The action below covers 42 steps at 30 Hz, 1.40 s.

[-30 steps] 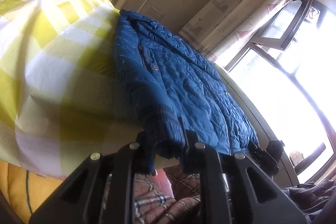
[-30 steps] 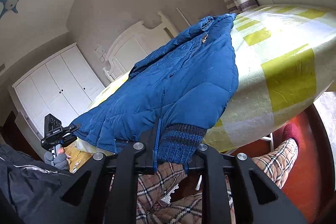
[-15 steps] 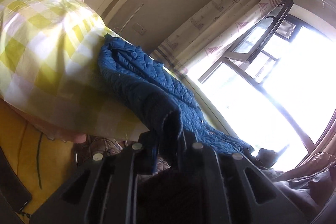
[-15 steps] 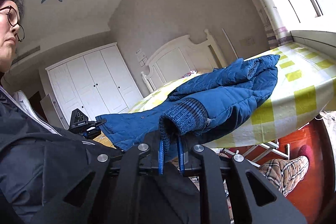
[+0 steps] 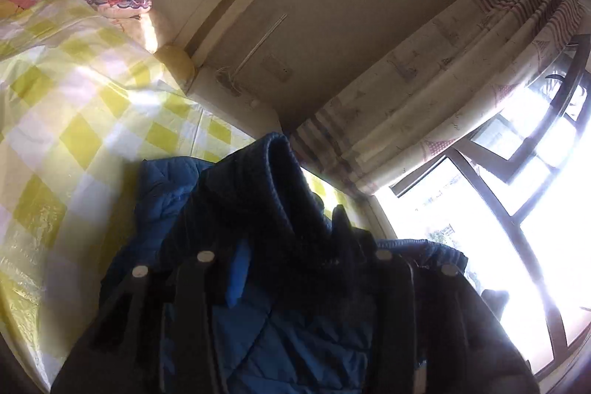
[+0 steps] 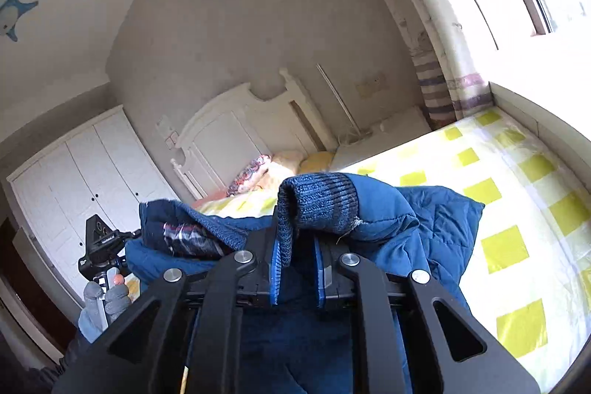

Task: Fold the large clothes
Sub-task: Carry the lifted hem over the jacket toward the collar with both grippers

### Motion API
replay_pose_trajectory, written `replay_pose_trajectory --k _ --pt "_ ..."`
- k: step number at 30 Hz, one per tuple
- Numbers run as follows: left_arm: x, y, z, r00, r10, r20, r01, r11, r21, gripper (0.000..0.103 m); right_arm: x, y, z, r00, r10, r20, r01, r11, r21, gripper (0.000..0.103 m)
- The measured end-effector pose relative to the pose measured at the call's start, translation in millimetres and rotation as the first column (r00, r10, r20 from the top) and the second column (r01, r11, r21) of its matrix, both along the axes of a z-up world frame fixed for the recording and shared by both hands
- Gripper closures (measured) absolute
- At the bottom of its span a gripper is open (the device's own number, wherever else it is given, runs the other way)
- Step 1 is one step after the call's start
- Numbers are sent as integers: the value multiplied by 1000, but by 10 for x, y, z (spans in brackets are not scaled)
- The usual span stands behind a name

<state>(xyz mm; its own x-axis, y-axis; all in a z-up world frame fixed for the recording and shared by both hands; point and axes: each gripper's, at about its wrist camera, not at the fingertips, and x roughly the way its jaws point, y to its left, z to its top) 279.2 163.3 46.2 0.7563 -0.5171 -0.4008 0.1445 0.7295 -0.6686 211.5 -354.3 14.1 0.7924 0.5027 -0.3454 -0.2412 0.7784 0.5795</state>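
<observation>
A blue quilted jacket (image 6: 439, 216) with dark knit cuffs lies on the bed with the yellow and white checked cover (image 6: 517, 194). My right gripper (image 6: 297, 246) is shut on one knit cuff (image 6: 317, 202), lifted above the jacket body. My left gripper (image 5: 291, 257) is shut on the other knit cuff (image 5: 273, 187), which stands up dark in front of the camera, with jacket fabric (image 5: 166, 194) draped below it. The left gripper also shows in the right wrist view (image 6: 103, 246), holding the jacket's far side.
A white headboard (image 6: 236, 128) and pillows (image 6: 258, 168) are at the bed's far end. A white wardrobe (image 6: 74, 172) stands at left. Curtains (image 5: 443, 80) and a bright window (image 5: 517, 209) are to the right of the bed.
Both grippers have risen and moved forward over the bed, carrying the cuffs with them. The sleeves now fold over the jacket body, and more of the bed top shows.
</observation>
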Motion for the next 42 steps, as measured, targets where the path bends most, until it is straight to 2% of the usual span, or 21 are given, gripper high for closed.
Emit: replay_pose_trajectory --k 1,2,5,7,9,12,16,18,22,29,30,31,32,33,34,35,36,37,39,42 --pt "172 43 -146 996 64 -54 -63 998 22 26 97 -62 -144 998 -18 -52 18 1000 1 67" --pt "286 127 -295 988 120 -95 -118 993 28 24 139 -136 -227 997 -42 -69 42 999 -7 59" --pt "434 458 -555 974 176 -144 -184 982 -43 22 133 -339 -334 996 -75 -49 70 994 -89 58" --pt "483 640 -571 972 194 -130 -192 981 28 21 182 -448 -414 995 -71 -75 60 987 -150 58" --pt "552 680 -547 980 164 -110 -149 981 127 21 282 -508 -489 993 -50 -108 28 980 -195 58" --pt "631 584 -569 993 28 -118 -2 976 217 18 431 -509 -593 990 4 -143 -36 975 -219 58" --pt "713 273 -613 986 -118 -122 151 936 317 11 556 -388 -666 984 58 -166 -98 965 -245 42" --pt "771 115 -634 978 -161 -135 199 914 352 9 586 -352 -697 983 64 -173 -107 961 -255 39" --pt "1008 -72 -740 963 -207 -175 262 876 405 9 567 -393 -766 979 79 -187 -120 968 -220 37" --pt "1265 -239 -850 941 -265 -210 331 848 413 9 548 -391 -836 975 111 -194 -150 969 -198 36" --pt "1282 -283 -867 936 -279 -213 345 840 418 10 546 -374 -822 975 114 -188 -152 967 -204 38" --pt "1286 -333 -883 935 -285 -213 352 828 436 12 526 -340 -789 979 106 -172 -145 961 -235 47" --pt "1265 -380 -891 938 -284 -199 346 817 462 27 491 -291 -739 984 100 -145 -138 950 -279 59" --pt "1233 -410 -892 947 -265 -181 320 809 493 48 434 -223 -680 989 96 -113 -129 935 -331 69" --pt "1173 -413 -870 958 -242 -155 287 807 515 61 346 -138 -596 994 79 -78 -103 914 -391 86" --pt "1077 -397 -823 963 -241 -118 267 813 518 83 220 -44 -483 998 50 -37 -61 892 -449 91" --pt "936 -359 -739 969 -236 -72 239 825 512 89 64 49 -345 999 45 11 -34 875 -484 93" --pt "760 -311 -632 973 -228 -17 206 840 503 90 -110 134 -177 997 51 65 -11 859 -512 94" --pt "365 -215 -319 967 -238 89 168 860 482 91 -383 241 230 985 71 159 28 838 -546 96" --pt "91 -137 308 953 -223 205 99 869 484 91 -339 265 896 965 76 250 74 838 -541 97"
